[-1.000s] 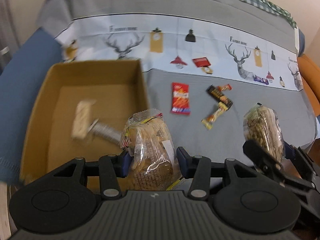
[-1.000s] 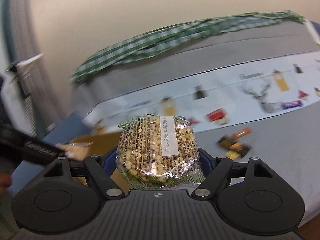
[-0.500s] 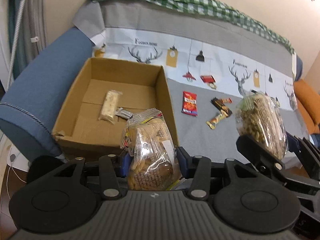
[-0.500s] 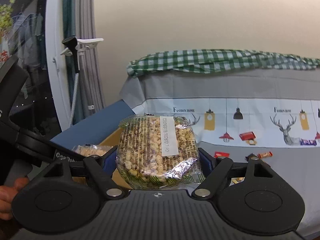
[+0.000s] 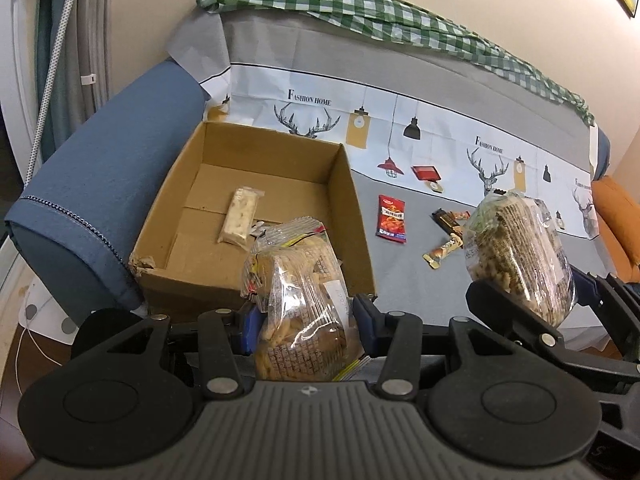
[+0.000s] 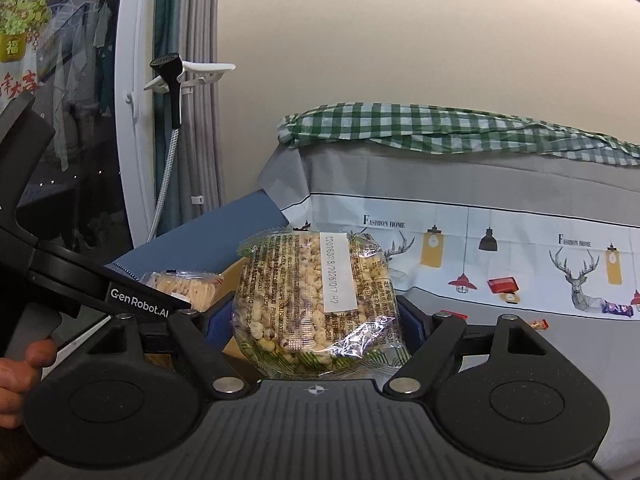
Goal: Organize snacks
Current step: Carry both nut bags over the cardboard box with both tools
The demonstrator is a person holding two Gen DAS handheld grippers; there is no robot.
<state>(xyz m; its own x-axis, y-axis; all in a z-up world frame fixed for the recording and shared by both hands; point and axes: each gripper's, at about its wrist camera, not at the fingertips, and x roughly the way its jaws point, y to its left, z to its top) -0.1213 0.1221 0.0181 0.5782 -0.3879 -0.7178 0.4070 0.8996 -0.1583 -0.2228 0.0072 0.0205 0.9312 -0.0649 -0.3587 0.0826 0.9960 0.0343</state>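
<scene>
Both tongs are loaded: left tongs [image 5: 304, 316] pinch the cracker bag [image 5: 300, 304], right tongs [image 6: 316, 320] the puffed-grain bag [image 6: 314, 300]. Best move each over the cardboard box [image 5: 256, 200], lower, then release.

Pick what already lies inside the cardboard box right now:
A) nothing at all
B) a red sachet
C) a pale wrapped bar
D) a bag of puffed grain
C: in the left wrist view a pale wrapped bar lies on the floor of the cardboard box, while the red sachet rests outside it on the grey cover.
</scene>
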